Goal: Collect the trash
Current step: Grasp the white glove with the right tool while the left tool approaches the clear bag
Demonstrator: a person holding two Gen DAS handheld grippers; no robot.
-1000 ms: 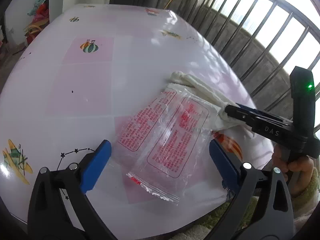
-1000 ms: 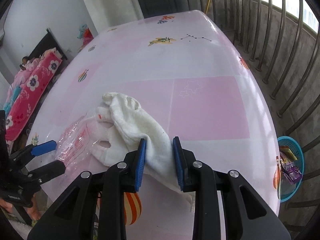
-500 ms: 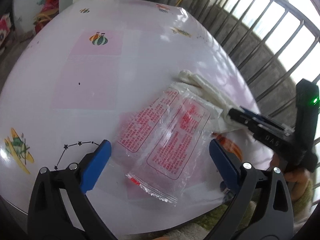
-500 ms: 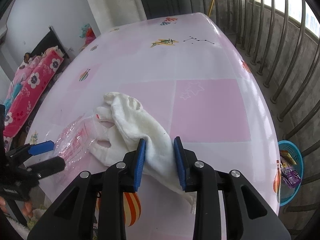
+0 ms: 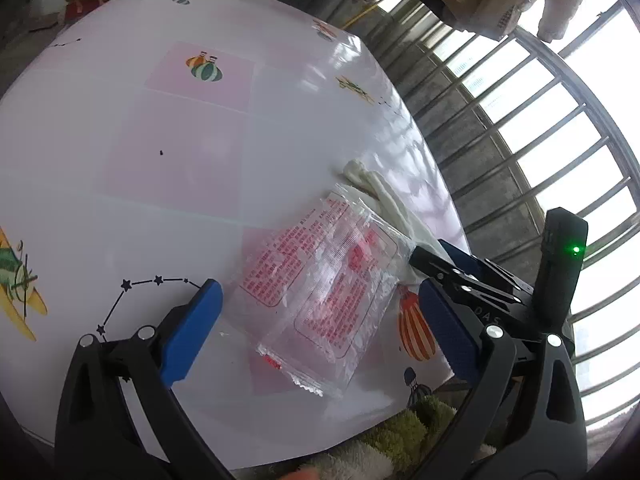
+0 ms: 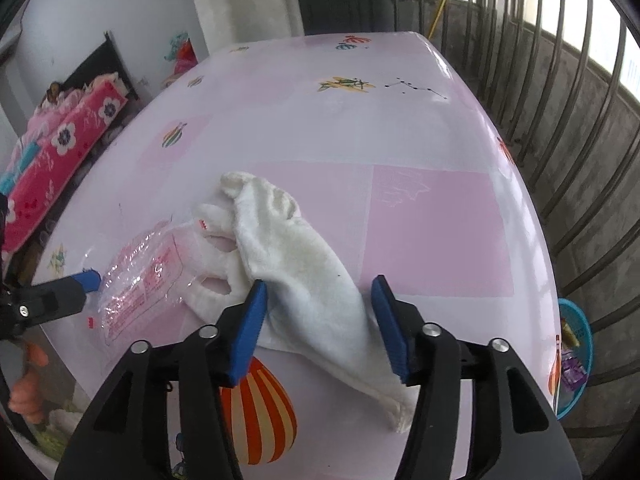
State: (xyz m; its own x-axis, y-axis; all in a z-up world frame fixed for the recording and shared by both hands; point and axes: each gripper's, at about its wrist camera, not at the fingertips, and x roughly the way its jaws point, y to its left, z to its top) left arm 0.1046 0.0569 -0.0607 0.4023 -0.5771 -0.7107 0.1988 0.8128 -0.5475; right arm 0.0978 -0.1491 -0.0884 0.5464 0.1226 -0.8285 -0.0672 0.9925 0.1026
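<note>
1. The left gripper (image 5: 318, 322) hangs low over the near edge of the table (image 5: 172, 168), its jaws spread wide and holding nothing.
2. A clear wrapper (image 5: 320, 288) with red print lies flat on the table between the left gripper's blue pads (image 5: 190, 332).
3. The wrapper's far end overlaps a white cloth (image 6: 296, 272) lying beside it.
4. The right gripper (image 6: 318, 322) has its jaws wide apart, one on each side of the cloth's near part; whether a pad touches the cloth cannot be told.
5. The cloth lies loose on the table, ungripped.
6. A blue basket (image 6: 574, 360) with scraps in it stands on the floor past the table's right edge, by the railing (image 6: 580, 92).
</note>
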